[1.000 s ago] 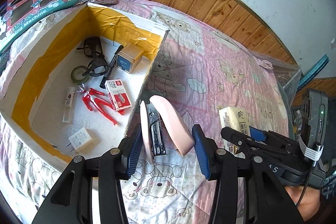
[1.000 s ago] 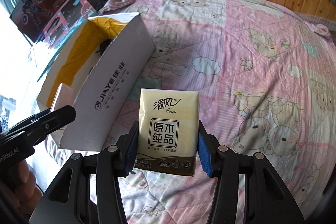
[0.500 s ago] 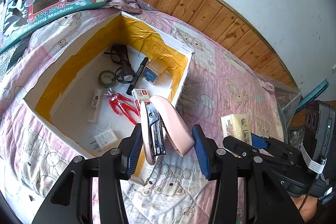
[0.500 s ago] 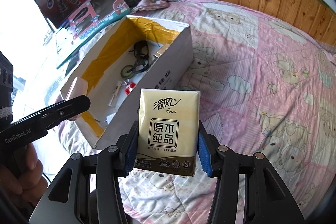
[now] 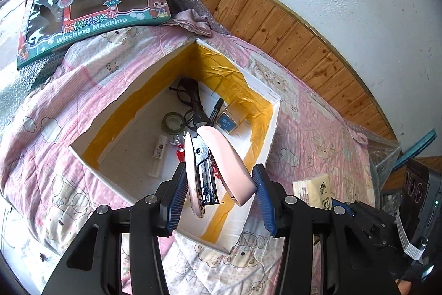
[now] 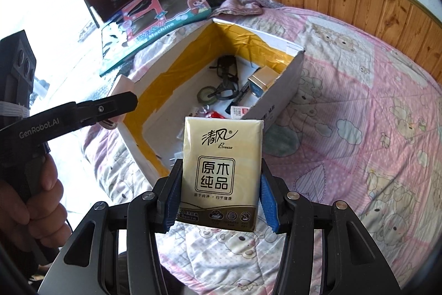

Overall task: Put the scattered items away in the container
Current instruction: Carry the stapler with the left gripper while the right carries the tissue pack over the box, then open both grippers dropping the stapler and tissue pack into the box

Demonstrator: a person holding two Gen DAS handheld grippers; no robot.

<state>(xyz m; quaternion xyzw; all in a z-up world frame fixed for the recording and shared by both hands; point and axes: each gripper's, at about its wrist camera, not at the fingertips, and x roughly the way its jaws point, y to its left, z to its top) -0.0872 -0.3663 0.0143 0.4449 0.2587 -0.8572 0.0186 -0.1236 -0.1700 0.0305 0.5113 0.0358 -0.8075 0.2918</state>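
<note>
My left gripper [image 5: 219,191] is shut on a pink stapler [image 5: 218,167], held above the near side of the white cardboard box [image 5: 265,134] lined with yellow tape. My right gripper [image 6: 219,198] is shut on a tan tissue pack [image 6: 221,170], held upright just outside the box's [image 6: 279,98] near right corner. Inside the box lie black glasses [image 5: 190,98], a tape roll [image 5: 172,122], a black marker [image 5: 216,108], a small gold-and-blue box [image 5: 228,122] and red pliers, partly hidden. The left gripper [image 6: 121,104] with the stapler also shows in the right wrist view.
The box sits on a pink bear-print quilt [image 5: 317,134]. Toy boxes [image 5: 91,10] lean at the far left, beside a crumpled cloth [image 5: 193,21]. Wood panelling [image 5: 290,26] and a white wall stand behind. A person's hand [image 6: 33,201] grips the left tool's handle.
Both grippers have risen and moved left over the box, which now shows from above. The stapler now hangs over the box's interior. The tissue pack has come to the box's near corner.
</note>
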